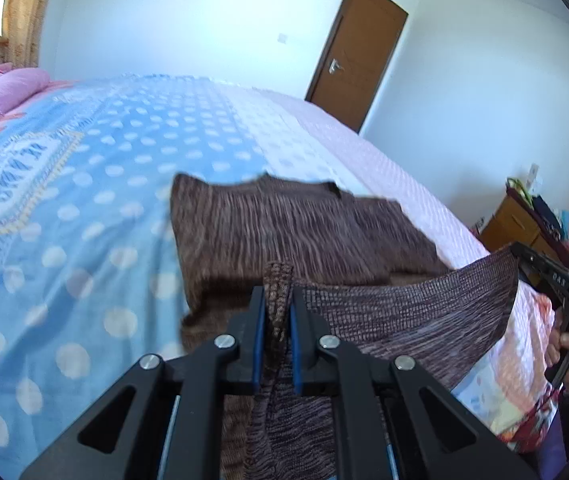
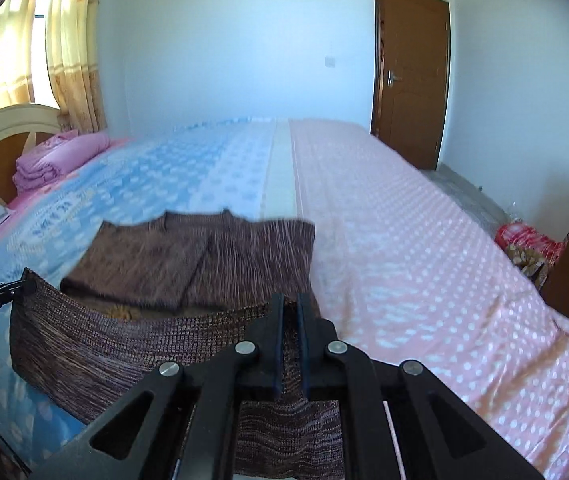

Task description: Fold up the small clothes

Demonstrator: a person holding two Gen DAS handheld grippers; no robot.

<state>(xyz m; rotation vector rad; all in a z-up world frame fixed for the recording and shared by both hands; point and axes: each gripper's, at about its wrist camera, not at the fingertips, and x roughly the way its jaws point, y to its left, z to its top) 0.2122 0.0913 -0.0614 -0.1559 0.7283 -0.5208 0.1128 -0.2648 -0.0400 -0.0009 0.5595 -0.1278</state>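
The left tool [image 1: 278, 292] pinches one end of the brown knit garment's [image 1: 284, 224] near edge; the right tool [image 2: 291, 312] clamps the other end. Between them that edge hangs lifted in a sagging band, hiding what lies beneath. The rest lies partly folded on the bed [image 2: 404, 220], blurred. The fisheye rim cuts off both tool bodies.

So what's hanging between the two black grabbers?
The lifted hem of the brown knitted sweater stretches from the left gripper to the right gripper, sagging; the right wrist view shows it best.
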